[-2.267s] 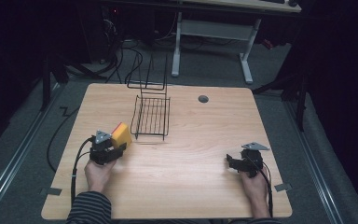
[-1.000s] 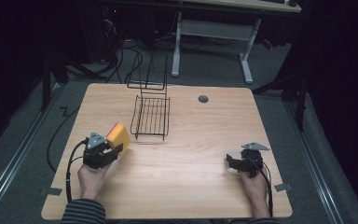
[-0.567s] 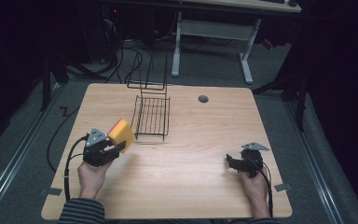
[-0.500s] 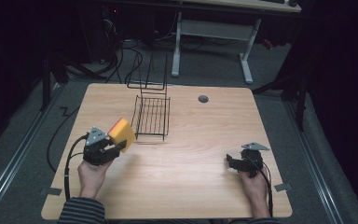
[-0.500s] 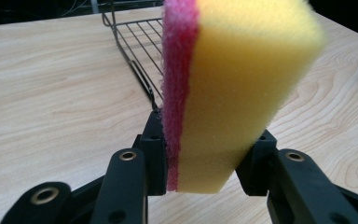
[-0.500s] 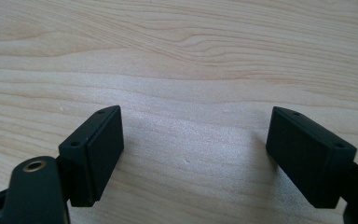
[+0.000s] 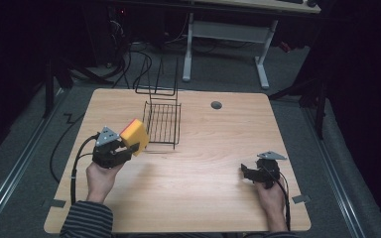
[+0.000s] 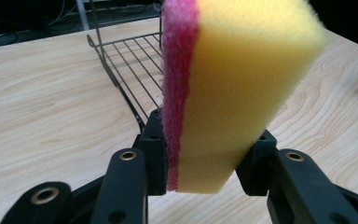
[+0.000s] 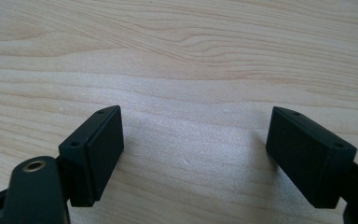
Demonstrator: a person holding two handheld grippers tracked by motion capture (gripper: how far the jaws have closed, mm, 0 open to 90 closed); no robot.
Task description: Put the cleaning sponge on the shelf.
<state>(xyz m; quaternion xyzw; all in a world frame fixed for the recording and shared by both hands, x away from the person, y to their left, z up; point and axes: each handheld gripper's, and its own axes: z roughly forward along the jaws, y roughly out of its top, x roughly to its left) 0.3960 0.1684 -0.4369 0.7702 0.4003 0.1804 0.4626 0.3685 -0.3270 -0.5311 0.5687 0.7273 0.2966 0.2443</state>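
Observation:
A yellow sponge (image 7: 134, 137) with a pink scouring side is clamped upright in my left gripper (image 7: 129, 144), held above the table just left of a black wire rack (image 7: 162, 124). In the left gripper view the sponge (image 8: 233, 93) stands on edge between the two black jaws, pink layer on the left, and the left gripper (image 8: 207, 161) is shut on it; the rack (image 8: 130, 60) lies beyond. My right gripper (image 7: 246, 173) rests low at the table's right front, jaws wide apart. The right gripper (image 9: 193, 156) has only bare wood between its pads.
The wooden table (image 7: 203, 163) has a round cable hole (image 7: 216, 105) near its far edge. The wire rack has an upright back frame (image 7: 158, 77) at the far side. Cables trail off the table's left edge. A white desk frame stands on the floor behind.
My left gripper has risen and drifted slightly toward the rack with the sponge still clamped. The right gripper has stayed where it was.

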